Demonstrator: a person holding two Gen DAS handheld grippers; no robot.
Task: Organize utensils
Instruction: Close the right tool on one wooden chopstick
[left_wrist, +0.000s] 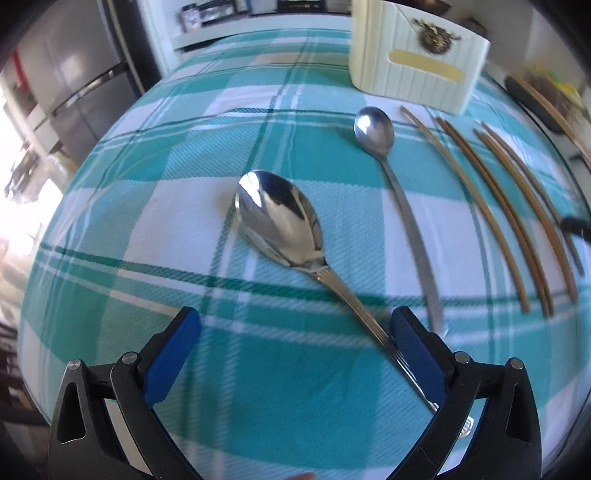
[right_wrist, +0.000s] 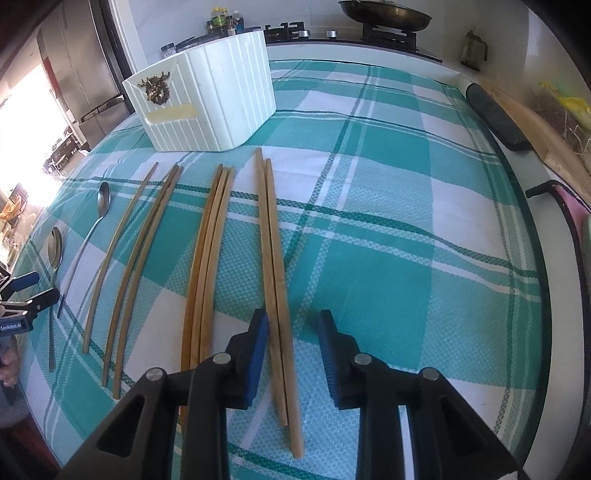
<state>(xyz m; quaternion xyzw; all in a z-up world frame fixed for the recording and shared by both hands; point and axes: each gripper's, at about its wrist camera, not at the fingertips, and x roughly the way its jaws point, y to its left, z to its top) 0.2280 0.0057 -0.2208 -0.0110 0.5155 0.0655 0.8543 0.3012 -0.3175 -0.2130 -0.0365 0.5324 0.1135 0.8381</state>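
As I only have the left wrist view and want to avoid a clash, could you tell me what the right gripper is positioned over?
Observer: The right gripper straddles the rightmost chopstick pair, towards their near ends.
Operator: Is it clamped on them?
Observer: No, its jaws stand apart, and one pad is visibly clear of the pair.
Operator: What lies next to that pair?
Observer: A bundle of three chopsticks lies just to the left of it, not touching it.
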